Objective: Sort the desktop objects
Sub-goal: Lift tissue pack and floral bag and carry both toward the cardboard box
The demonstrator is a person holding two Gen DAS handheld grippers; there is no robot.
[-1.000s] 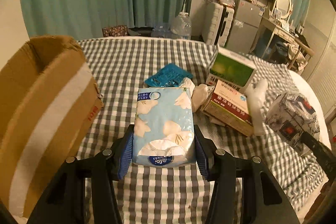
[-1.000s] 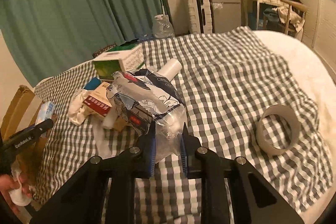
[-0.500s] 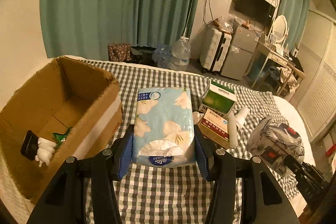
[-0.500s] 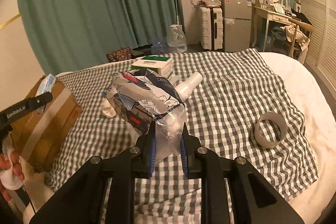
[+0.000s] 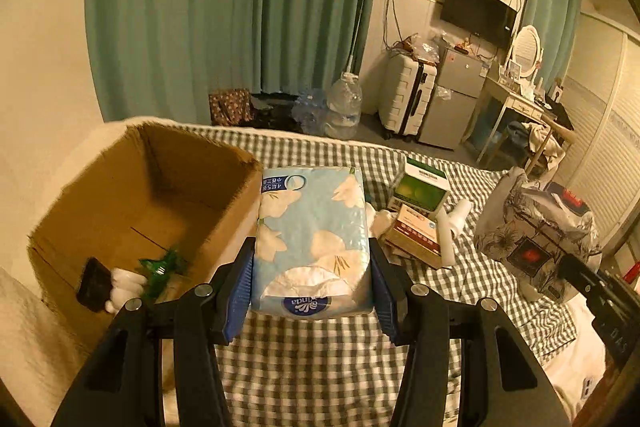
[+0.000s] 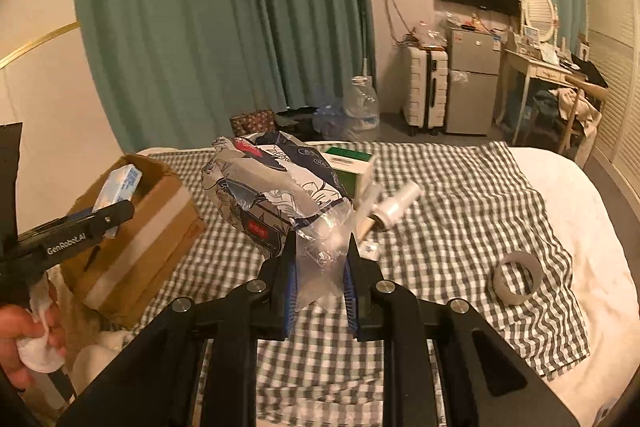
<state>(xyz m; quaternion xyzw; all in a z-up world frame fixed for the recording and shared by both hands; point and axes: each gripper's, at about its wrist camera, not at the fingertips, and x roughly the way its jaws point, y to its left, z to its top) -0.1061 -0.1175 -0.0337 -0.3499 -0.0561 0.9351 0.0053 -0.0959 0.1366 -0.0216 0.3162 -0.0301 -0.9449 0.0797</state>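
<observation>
My left gripper (image 5: pixel 311 287) is shut on a light-blue tissue pack (image 5: pixel 311 239) and holds it in the air just right of an open cardboard box (image 5: pixel 132 211). The box holds a black item, a white item and a green wrapper. My right gripper (image 6: pixel 319 269) is shut on the clear plastic end of a printed blue-and-white bag (image 6: pixel 276 187), lifted above the checked bed cover. That bag (image 5: pixel 536 231) also shows at the right of the left wrist view. The tissue pack (image 6: pixel 120 187) and box (image 6: pixel 136 239) show at the left of the right wrist view.
On the checked cover (image 6: pixel 460 227) lie a green-and-white carton (image 5: pixel 420 187), a red-and-white carton (image 5: pixel 412 231), a white roll (image 6: pixel 396 207) and a grey tape ring (image 6: pixel 518 277). Curtains, a suitcase, a fridge and a desk stand beyond the bed.
Both grippers have risen with their loads. The left one has moved the tissue pack toward the cardboard box, whose inside now shows. The bag hangs higher over the bed.
</observation>
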